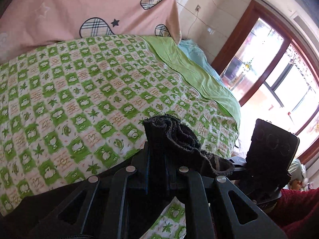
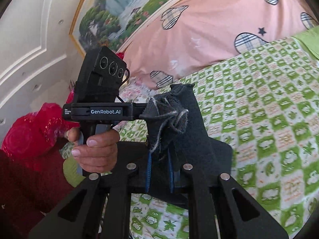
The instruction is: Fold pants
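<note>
Left wrist view: left gripper [image 1: 157, 139] has its jaws clamped on a bunched edge of the dark grey, raw-hemmed fabric pants [image 1: 175, 139]; the cloth rises past the tips and a loop of hem droops just right of the jaws. Beyond the jaws lies the green-and-white checked frog-print bedsheet [image 1: 79, 91], with a pink quilt with plaid hearts [image 1: 79, 6] further ahead. The other handheld unit sits close on the right, so both grips look to be on neighbouring points of one edge, likely to lift the garment clear and let it hang straight before laying the fold. Right wrist view: right gripper [image 2: 161, 131] also has its jaws closed on the pants, frayed pale threads showing at the pinch and a dark panel draping down and right of the jaws over the sheet. Just left of the jaws, the left gripper's black body labelled GenRobot.AI pokes its tips into the same bunch, held by a bare hand [image 2: 95, 149] in a dark red sleeve. Most of the pants hangs below, out of view; fold stage can't be judged.
</note>
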Available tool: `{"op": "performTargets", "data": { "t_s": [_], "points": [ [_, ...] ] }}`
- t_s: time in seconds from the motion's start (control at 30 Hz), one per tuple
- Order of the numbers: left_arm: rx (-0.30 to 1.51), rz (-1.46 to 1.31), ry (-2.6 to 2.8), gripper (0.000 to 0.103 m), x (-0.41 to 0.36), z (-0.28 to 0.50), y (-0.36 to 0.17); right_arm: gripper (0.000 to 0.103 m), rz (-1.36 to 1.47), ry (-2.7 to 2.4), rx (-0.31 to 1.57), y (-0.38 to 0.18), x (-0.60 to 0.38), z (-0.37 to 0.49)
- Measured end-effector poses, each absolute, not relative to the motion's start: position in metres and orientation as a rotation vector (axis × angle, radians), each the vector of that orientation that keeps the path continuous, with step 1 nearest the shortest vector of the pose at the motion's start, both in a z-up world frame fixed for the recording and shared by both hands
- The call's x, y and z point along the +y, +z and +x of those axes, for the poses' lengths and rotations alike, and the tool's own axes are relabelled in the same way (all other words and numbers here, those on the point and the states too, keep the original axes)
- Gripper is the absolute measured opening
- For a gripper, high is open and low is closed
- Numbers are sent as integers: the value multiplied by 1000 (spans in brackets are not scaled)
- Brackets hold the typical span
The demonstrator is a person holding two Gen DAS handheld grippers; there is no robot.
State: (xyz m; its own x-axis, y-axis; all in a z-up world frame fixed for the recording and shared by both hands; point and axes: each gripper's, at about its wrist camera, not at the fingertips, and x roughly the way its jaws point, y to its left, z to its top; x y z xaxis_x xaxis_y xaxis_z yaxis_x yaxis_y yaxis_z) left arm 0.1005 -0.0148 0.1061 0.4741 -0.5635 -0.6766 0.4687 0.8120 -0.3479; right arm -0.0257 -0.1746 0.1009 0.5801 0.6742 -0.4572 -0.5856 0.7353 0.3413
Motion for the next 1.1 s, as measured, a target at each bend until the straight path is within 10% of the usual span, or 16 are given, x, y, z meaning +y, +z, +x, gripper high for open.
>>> {"op": "performTargets", "data": {
  "t_s": [0.6, 1.1],
  "points": [
    [974, -333, -455, 10, 66, 76, 21, 15, -32, 769, 795, 38, -110, -9],
    [997, -394, -231, 8, 107, 36, 7, 37, -19, 824, 867, 23, -89, -11]
  ]
}}
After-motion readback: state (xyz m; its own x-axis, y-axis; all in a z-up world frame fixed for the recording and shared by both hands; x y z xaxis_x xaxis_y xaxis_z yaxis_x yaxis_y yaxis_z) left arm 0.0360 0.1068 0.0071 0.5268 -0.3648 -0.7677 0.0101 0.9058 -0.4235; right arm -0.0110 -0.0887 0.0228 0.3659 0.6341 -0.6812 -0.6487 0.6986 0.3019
